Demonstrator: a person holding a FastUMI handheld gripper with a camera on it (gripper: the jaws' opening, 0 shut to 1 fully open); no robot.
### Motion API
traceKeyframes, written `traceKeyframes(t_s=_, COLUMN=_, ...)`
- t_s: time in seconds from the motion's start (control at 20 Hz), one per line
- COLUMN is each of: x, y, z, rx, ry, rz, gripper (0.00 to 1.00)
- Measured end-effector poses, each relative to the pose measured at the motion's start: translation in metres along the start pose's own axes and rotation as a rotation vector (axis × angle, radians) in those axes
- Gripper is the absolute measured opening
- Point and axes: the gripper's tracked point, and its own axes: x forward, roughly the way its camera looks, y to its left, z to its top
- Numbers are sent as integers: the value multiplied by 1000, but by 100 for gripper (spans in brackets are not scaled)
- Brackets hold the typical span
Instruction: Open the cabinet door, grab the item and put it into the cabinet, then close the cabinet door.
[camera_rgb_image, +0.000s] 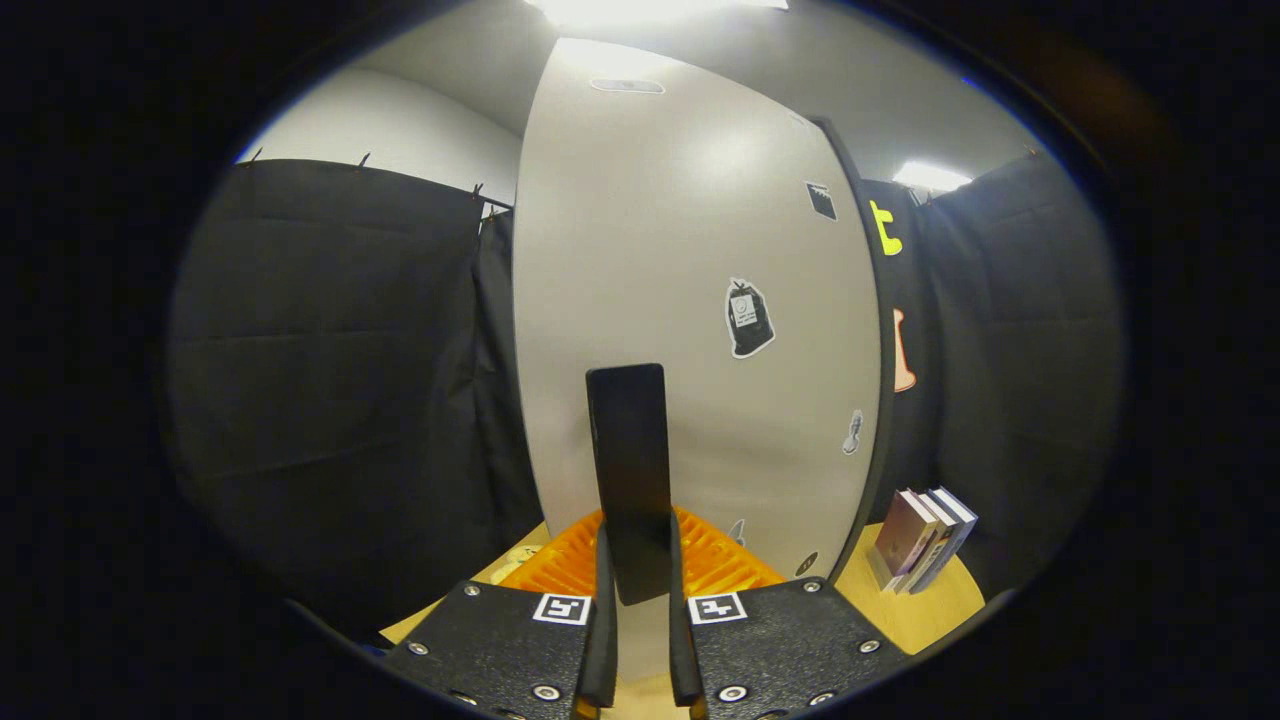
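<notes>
Clearly, a flat black slab (628, 470) is held between the two fingers of the gripper (637, 640), which are nearly closed and press on its lower end from both sides. The slab is thin, matt and rectangular, with rounded upper corners, and its long axis is upright, in line with the fingers. Whether it is the item of the task or a handle of the door cannot be told for certain; it is judged to be the item, since no fixing to the door is seen.

Just beyond the slab the cabinet door (690, 300) is seen, a smooth pale grey panel with a dark edge on its right side and several small stickers, one of them (749, 318) a dark bag shape. The door appears to be closed, so the cabinet lies straight ahead of the fingers and the inside is hidden.

At the foot of the door an orange ribbed tray (560, 560) lies on a wooden table (915, 610). To the right of the door a few books (925, 538) are standing, leaned together.
</notes>
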Motion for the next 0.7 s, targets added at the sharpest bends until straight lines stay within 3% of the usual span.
traceKeyframes(t_s=0.7, x=-71, y=-74, z=-8, rx=117, ry=4, rz=-140, gripper=20)
